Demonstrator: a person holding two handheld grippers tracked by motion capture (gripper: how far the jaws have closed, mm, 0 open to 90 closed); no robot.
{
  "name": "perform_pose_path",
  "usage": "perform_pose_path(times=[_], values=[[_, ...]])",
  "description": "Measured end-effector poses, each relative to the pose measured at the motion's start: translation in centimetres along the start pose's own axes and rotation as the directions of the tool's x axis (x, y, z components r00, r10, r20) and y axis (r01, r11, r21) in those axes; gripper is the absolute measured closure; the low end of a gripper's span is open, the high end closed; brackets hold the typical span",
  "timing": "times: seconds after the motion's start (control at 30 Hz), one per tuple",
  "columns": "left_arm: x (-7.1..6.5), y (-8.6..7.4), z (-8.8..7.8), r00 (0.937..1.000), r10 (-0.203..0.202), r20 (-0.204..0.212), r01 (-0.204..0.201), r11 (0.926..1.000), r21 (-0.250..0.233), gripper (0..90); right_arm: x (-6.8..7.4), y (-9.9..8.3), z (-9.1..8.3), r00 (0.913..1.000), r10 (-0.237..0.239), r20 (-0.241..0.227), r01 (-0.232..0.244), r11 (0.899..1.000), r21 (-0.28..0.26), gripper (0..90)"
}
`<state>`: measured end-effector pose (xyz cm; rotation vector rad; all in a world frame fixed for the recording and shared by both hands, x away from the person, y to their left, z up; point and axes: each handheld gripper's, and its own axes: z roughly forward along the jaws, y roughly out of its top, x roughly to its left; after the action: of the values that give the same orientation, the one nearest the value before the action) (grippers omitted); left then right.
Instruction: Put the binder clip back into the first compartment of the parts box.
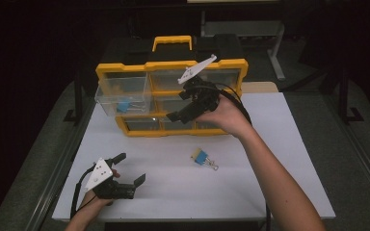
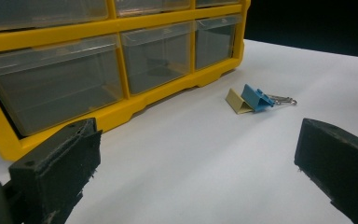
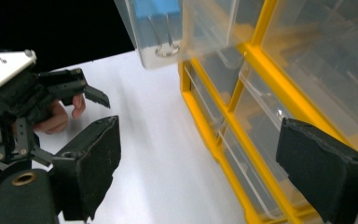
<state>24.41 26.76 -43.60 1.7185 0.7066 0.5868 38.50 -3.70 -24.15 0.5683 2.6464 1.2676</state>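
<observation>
A yellow organizer [image 1: 171, 65] with clear drawers stands at the back of the white table [image 1: 270, 192]. Its top-left drawer [image 1: 124, 95] is pulled out and holds a blue binder clip [image 1: 123, 106]. My right gripper [image 1: 179, 105] hovers in front of the organizer's middle drawers, open, with nothing between its jaws. In the right gripper view the pulled-out drawer [image 3: 168, 32] with its blue clip [image 3: 156, 8] hangs above the open gripper [image 3: 200, 135]. A blue and yellow binder clip [image 1: 201, 157] lies on the table. My left gripper [image 1: 131, 168] rests open near the front left, facing that clip [image 2: 251, 99].
The organizer's carry handle [image 1: 172, 42] sticks up behind it. The lower drawers [image 2: 158, 56] look closed and see-through. Dark floor and metal frame legs [image 1: 274, 53] surround the table. Bare white tabletop [image 2: 205, 154] lies between the left gripper and the loose clip.
</observation>
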Motion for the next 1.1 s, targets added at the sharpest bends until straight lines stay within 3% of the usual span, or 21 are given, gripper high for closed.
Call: perform_pose_path(times=[0.7,0.8,1.1], values=[[0.1,0.0,-0.1,0.9999,-0.006,-0.011,0.006,1.0,0.005,0.0,-0.2,-5.2,1.5,0.9993,0.029,0.025,-0.029,0.999,0.027,13.1],[0.1,0.0,-0.1,0.9999,-0.005,-0.009,0.005,1.0,0.003,0.0,-0.2,-6.4,1.9,0.9979,0.059,0.024,-0.06,0.998,0.033,13.2],[0.1,0.0,-0.1,1.0,-0.001,-0.008,0.001,1.0,0.004,0.0,-0.5,-9.2,2.7,0.9951,0.094,0.032,-0.096,0.994,0.044,13.3]])
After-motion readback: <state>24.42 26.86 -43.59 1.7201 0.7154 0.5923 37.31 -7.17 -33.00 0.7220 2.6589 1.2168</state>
